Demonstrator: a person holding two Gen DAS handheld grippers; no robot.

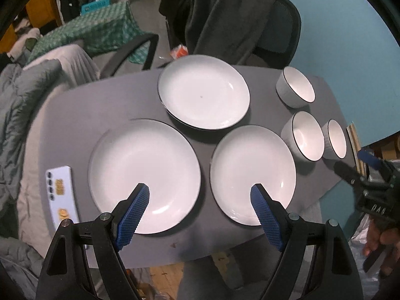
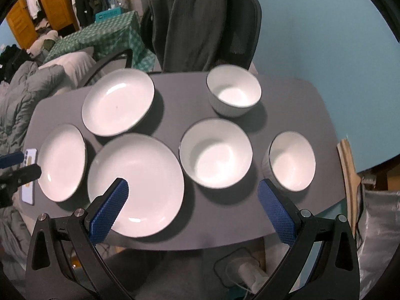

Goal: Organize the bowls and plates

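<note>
Three white plates with dark rims lie on the grey table (image 1: 100, 105): a near-left plate (image 1: 143, 175), a near-right plate (image 1: 252, 175) and a far plate (image 1: 203, 91). Three white bowls stand to their right: a far bowl (image 1: 296, 87), a middle bowl (image 1: 306, 136) and a right bowl (image 1: 336, 138). My left gripper (image 1: 201, 190) is open and empty above the two near plates. My right gripper (image 2: 192, 185) is open and empty above the near plate (image 2: 136, 185) and middle bowl (image 2: 216, 153). It also shows at the right edge of the left wrist view (image 1: 365, 162).
A white phone (image 1: 61, 195) lies at the table's left edge. An office chair draped with dark clothing (image 1: 230, 17) stands behind the table. A grey padded jacket (image 1: 15, 115) lies to the left. A wooden strip (image 2: 347, 165) leans at the table's right side.
</note>
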